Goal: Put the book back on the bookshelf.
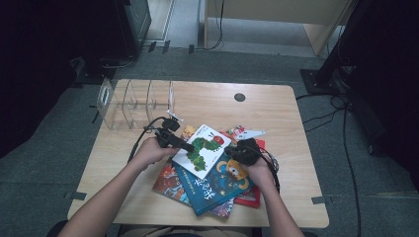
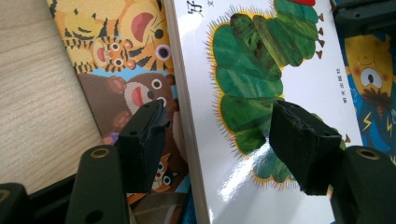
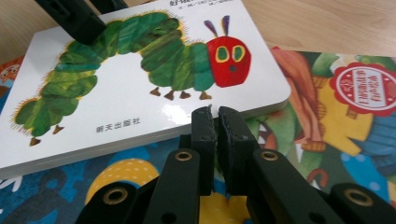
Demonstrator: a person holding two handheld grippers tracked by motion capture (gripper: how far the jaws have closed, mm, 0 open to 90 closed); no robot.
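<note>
The caterpillar book (image 1: 203,149) is lying on top of a loose pile of books (image 1: 217,190) at the front of the desk (image 1: 276,113); it is not yet lifted. Its left edge is being straddled by the left tool (image 2: 219,140), whose jaws are standing wide, not pressing. The right tool (image 3: 215,122) is being held shut and empty against the book's near edge. The clear rack (image 1: 136,103) at the desk's rear left is being left unfilled, with open room toward it.

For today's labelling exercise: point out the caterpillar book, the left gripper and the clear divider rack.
caterpillar book (image 1: 203,148), high view, white cover.
left gripper (image 2: 215,140), left gripper view, midway between its fingertips.
clear divider rack (image 1: 133,103), high view, middle partition.
</note>
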